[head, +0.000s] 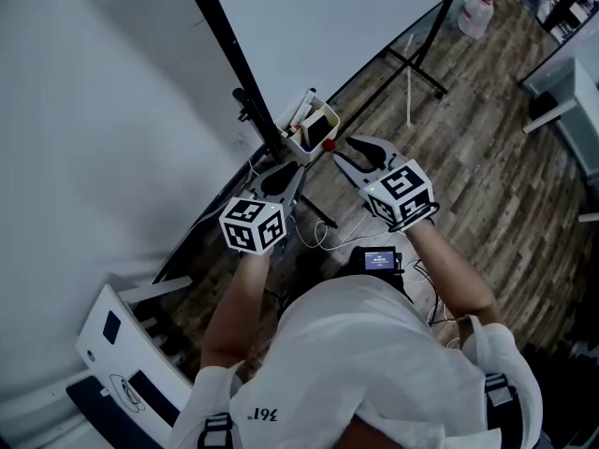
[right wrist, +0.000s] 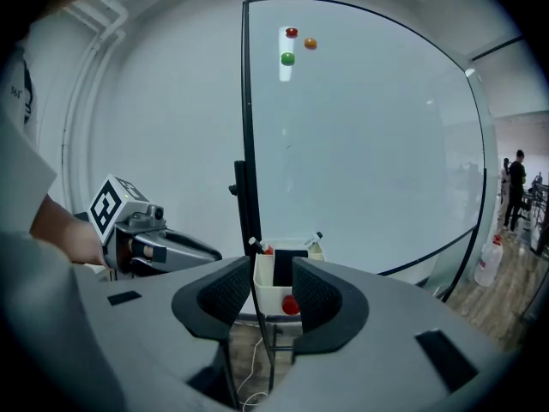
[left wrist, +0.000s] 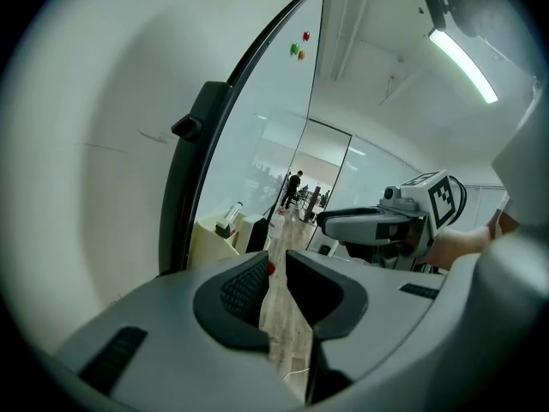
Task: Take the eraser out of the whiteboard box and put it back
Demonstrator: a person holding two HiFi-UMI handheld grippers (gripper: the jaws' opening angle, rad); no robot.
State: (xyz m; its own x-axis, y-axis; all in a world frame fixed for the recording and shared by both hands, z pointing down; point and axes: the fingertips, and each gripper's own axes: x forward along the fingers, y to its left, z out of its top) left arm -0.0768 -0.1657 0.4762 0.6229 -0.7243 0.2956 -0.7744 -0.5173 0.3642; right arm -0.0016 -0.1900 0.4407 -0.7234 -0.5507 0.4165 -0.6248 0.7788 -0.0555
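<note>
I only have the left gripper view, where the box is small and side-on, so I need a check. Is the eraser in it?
Observer: Yes. The right gripper view shows the black eraser standing upright in the box.
Operator: Is the right gripper holding anything?
Observer: No. Its tongs stand apart with nothing between them; the box lies beyond them.
Operator: And how near is my left gripper?
Observer: In the head view it is short of the box, beside the board's frame.
</note>
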